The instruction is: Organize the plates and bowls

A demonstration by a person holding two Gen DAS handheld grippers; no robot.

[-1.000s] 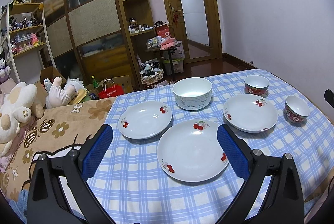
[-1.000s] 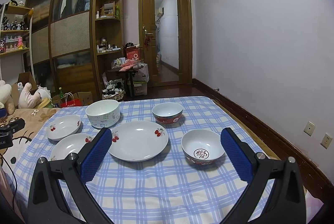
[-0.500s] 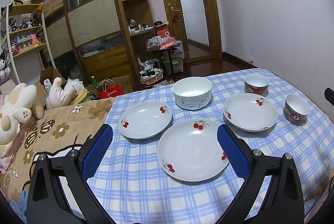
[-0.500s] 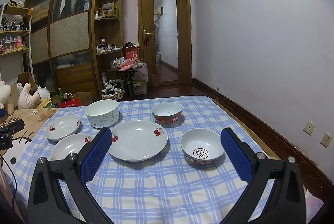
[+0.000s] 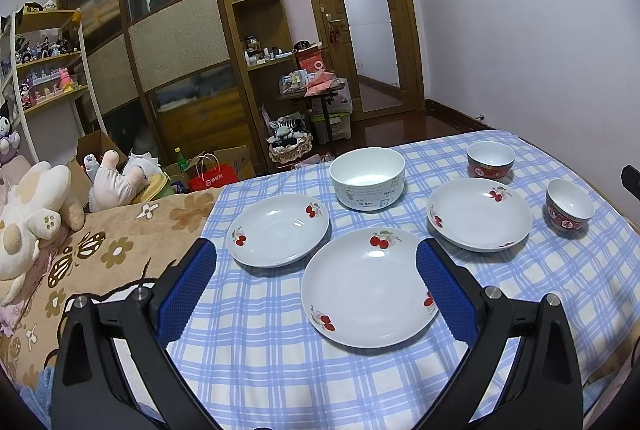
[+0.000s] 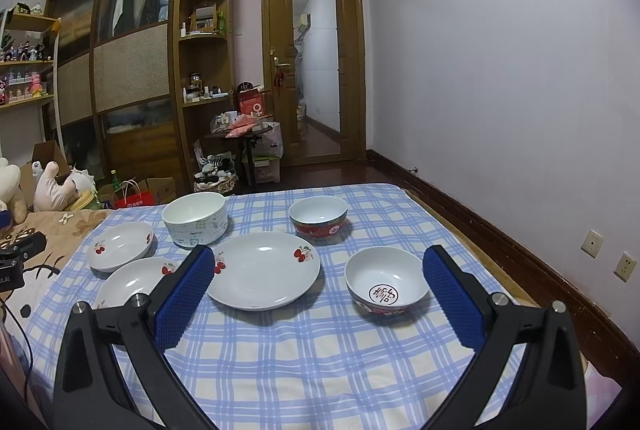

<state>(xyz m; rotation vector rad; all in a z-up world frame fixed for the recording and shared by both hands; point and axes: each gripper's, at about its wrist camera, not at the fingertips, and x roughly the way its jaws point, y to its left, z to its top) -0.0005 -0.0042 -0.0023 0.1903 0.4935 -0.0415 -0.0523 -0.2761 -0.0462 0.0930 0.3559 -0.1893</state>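
Red mark inside the near bowl (image 6: 387, 286) shows only rightward — both grippers (image 5: 316, 280) (image 6: 316, 284) gape, seemingly empty.

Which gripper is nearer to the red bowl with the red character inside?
Right. The right gripper has the red bowl just ahead; from the left gripper it sits far right.

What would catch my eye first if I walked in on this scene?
Probably the blue-checked tablecloth spread with crockery: three white cherry-print plates, the nearest lying between the open left tongs. Behind them stands a big white bowl. Near the open right tongs sits a red-patterned bowl.
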